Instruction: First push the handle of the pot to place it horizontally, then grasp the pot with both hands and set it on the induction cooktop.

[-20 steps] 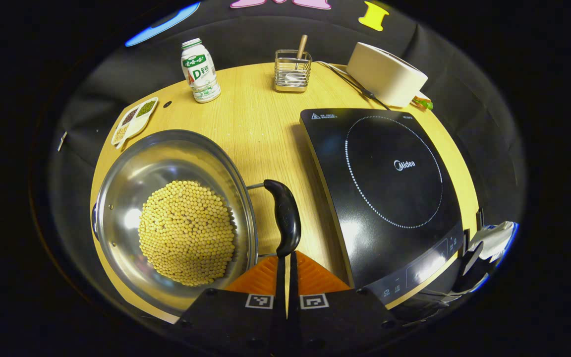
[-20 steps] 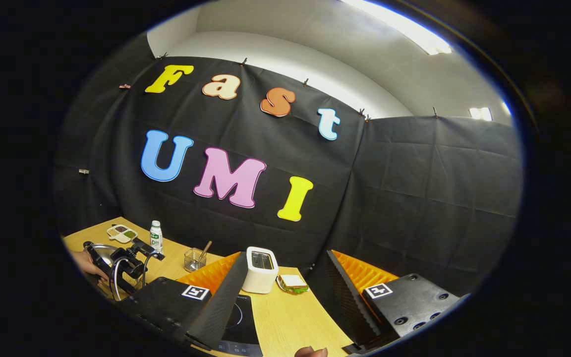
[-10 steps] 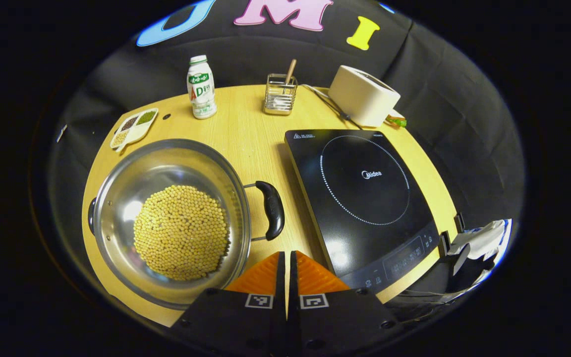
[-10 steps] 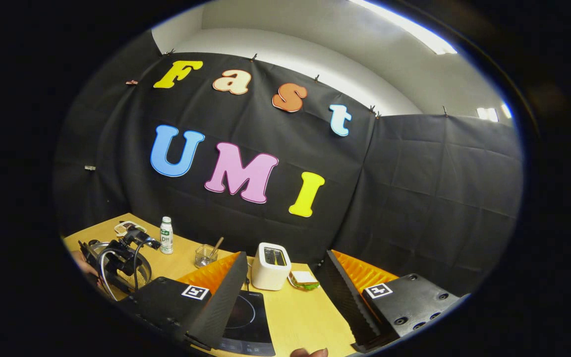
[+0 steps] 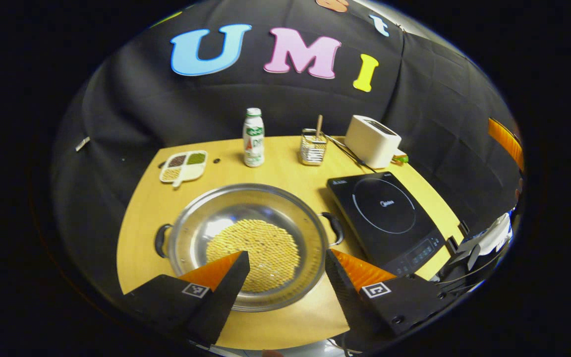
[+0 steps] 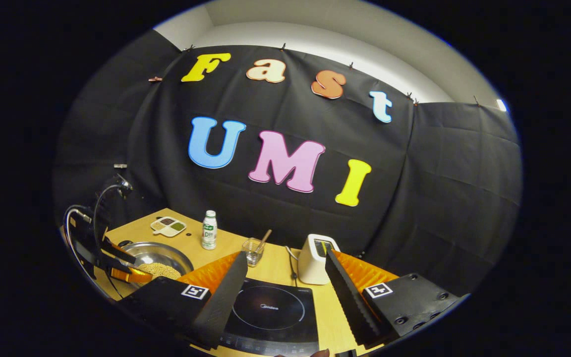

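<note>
Hovering over the pot (image 5: pixel 246 223), left gripper (image 5: pixel 285 263) gaped wide; right gripper (image 6: pixel 285 263) wide above induction cooktop (image 6: pixel 270 312), both empty.

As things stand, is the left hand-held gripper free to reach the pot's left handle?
Probably yes. The left hand-held gripper is open above the pot, and the left handle juts out over bare table with nothing beside it.
</note>
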Demonstrator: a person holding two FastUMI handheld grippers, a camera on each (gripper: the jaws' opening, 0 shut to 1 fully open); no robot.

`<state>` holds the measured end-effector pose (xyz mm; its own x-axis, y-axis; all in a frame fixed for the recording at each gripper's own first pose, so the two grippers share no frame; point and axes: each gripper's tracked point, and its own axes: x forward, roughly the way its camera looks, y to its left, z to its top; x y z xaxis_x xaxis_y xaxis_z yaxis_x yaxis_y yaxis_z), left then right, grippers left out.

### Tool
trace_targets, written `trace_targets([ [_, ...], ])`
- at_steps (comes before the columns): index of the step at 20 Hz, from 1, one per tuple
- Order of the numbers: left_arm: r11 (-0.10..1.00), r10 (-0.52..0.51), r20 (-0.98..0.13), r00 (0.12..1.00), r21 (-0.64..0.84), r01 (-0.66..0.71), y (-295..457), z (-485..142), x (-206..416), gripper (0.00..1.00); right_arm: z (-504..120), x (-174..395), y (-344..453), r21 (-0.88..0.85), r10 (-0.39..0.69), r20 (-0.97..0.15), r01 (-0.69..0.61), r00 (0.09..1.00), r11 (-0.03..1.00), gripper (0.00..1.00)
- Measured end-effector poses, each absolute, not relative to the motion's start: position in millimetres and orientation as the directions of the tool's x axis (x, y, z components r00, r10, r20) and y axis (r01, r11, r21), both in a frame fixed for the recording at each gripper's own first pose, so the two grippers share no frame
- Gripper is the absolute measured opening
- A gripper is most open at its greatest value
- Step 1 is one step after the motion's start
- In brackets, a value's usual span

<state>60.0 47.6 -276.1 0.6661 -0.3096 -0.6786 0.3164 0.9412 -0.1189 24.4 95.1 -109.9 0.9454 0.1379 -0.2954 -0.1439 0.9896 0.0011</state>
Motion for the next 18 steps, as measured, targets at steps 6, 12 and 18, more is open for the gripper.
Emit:
trace_targets([
  [6,0.981,-0.178,-0.713,0.678,-0.073,0.181,150,-293,82,0.95,-155,30,187,0.137,0.317,-0.415,-0.286,0.853,0.948,0.98],
  [12,0.988,-0.131,-0.759,0.638,-0.044,0.15,199,-327,111,0.95,-217,39,249,0.254,0.394,-0.552,-0.301,0.735,0.919,0.99],
  [18,0.987,-0.138,-0.807,0.574,-0.067,0.144,204,-380,144,0.95,-304,36,284,0.302,0.396,-0.704,-0.256,0.59,0.918,0.99],
])
